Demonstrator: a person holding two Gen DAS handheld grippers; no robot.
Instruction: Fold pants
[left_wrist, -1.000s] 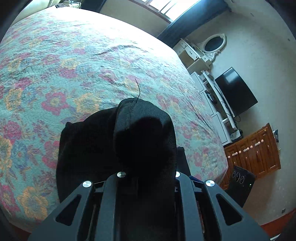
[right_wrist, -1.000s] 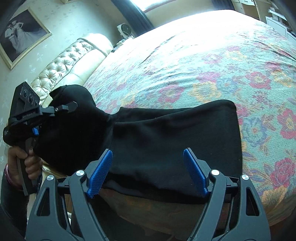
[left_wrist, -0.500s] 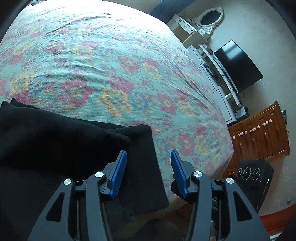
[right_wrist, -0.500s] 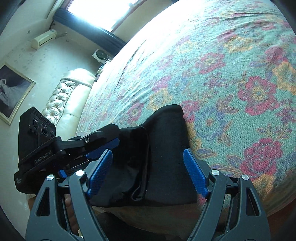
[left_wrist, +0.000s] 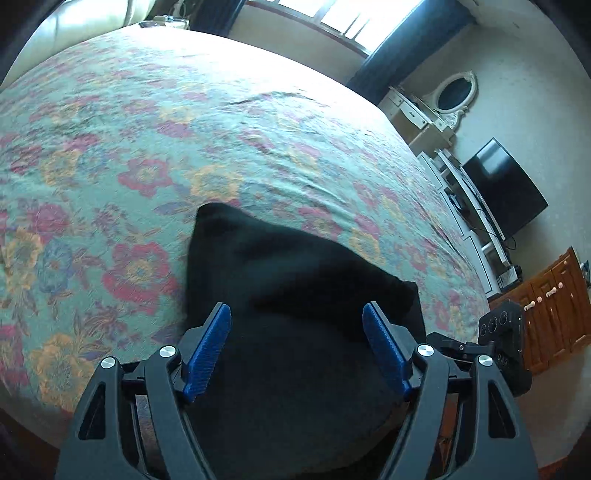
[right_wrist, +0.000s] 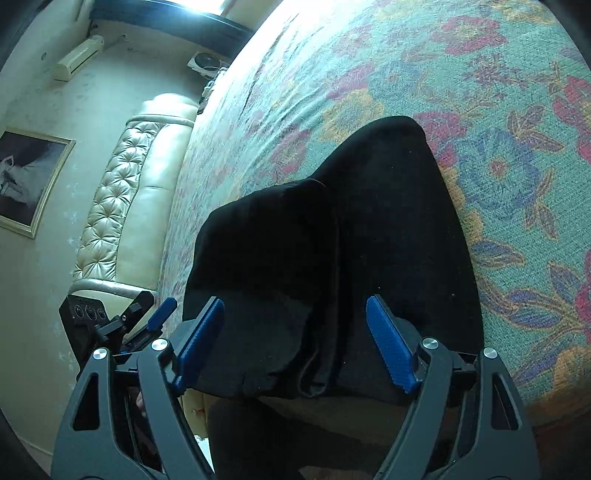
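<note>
On the floral bedspread (left_wrist: 147, 140), near the bed's front edge, the black pants (left_wrist: 295, 295) lie folded in a compact stack. Room, left view: window at 12 o'clock, oval mirror (left_wrist: 456, 94) and television (left_wrist: 506, 195) at 2, wooden cabinet (left_wrist: 554, 295) at 3. Right view: tufted headboard (right_wrist: 129, 199) at 9, framed picture (right_wrist: 26, 181) beyond. Left gripper (left_wrist: 297, 345) spread wide, empty, above the stack; 0.5 s ago it was narrower, 1.0 s ago clamped on cloth. Right gripper (right_wrist: 295, 341) wide, empty, as before.

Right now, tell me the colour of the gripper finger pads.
Blue ribbed pads, clearest in the right wrist view.
</note>
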